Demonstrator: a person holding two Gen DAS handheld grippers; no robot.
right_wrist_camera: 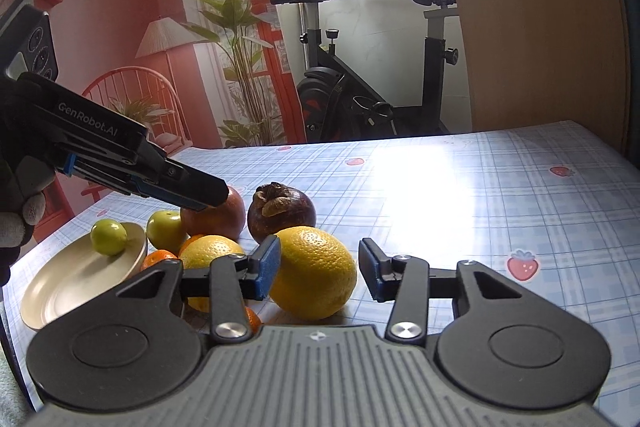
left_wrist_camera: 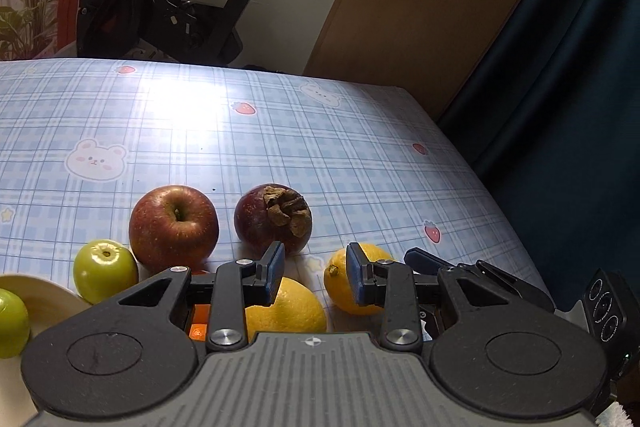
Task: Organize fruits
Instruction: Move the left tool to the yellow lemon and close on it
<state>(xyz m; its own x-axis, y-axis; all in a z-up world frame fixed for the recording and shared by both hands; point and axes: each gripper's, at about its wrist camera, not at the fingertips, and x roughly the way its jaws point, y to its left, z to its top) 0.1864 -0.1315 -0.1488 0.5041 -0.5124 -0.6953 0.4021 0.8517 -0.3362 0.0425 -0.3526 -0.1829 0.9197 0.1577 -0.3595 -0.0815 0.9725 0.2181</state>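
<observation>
My left gripper (left_wrist_camera: 315,267) hovers low over the fruit pile, jaws a little apart with nothing between them. In the right wrist view it (right_wrist_camera: 208,197) hangs just above the red apple (right_wrist_camera: 218,217). A yellow lemon-like citrus (right_wrist_camera: 316,271) lies between the fingers of my right gripper (right_wrist_camera: 319,269). The left pad is at its skin and a slim gap shows at the right pad. Close by are the apple (left_wrist_camera: 174,223), a dark mangosteen (left_wrist_camera: 274,219), a larger yellow citrus (left_wrist_camera: 292,311) and a green fruit (left_wrist_camera: 105,271). Another green fruit (right_wrist_camera: 109,237) sits on the cream plate (right_wrist_camera: 72,279).
Small tangerines (right_wrist_camera: 158,259) are wedged between the plate and the citrus. The plaid tablecloth (right_wrist_camera: 500,195) stretches far and right of the pile. An exercise bike (right_wrist_camera: 360,99), a wooden panel (left_wrist_camera: 420,7) and a dark curtain (left_wrist_camera: 560,87) stand beyond the table's edges.
</observation>
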